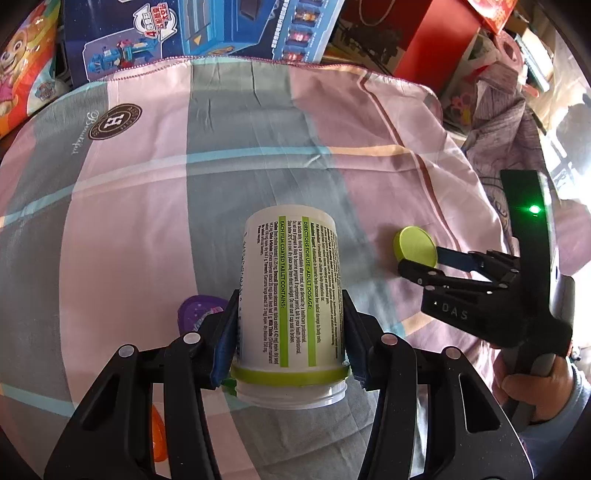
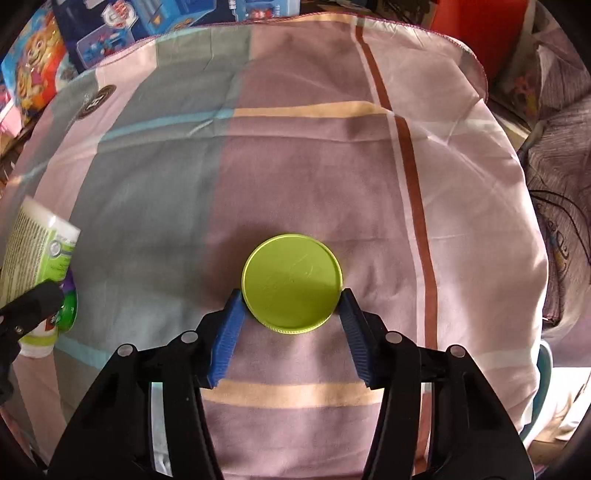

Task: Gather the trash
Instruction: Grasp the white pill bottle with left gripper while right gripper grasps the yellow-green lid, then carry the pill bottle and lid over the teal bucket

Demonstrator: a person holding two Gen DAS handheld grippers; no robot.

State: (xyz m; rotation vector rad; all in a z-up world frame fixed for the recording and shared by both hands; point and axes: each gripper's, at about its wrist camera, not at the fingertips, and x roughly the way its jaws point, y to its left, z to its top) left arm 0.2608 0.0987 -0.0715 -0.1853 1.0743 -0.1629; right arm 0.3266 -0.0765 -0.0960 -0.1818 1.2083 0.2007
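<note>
Lid (image 2: 291,280), lime green, lies flat on the sheet (image 2: 332,177), dead ahead of the right gripper (image 2: 291,295) and right between its two blue pads (image 2: 231,332). Pads sit at the lid's near edge on both sides, touching or v. close; can't tell if they press yet, but the jaws look about closed to lid width. Lid is round, so no long axis to line up w/; it's thin and flat, so the pinch has to catch the rim low, near the cloth.

Bottle (image 1: 295,295), white w/ green label stripes, is clamped in the left gripper (image 1: 291,306), pads on both sides of the body. Its long axis runs along the fingers: open neck toward the camera, base pointing away. No cap on it, so the lid prob. belongs to it.

Right gripper is clearly the nearer one to the lid; left is busy w/ the bottle and sits off to the lid's left, well apart. In the left view the right gripper (image 1: 417,258) reaches the lid (image 1: 413,245) from the right side.

Surface: soft bedsheet, pink/grey/mauve blocks w/ stripes, a bit wrinkled; likely gives under pressure, so the lid may tilt or slide when squeezed.

Room: toy boxes (image 1: 207,33) crowd the far edge, a purple wrapper (image 1: 199,314) lies under the left fingers, an orange bit (image 1: 157,432) nearer. Fabric heap to the right.
</note>
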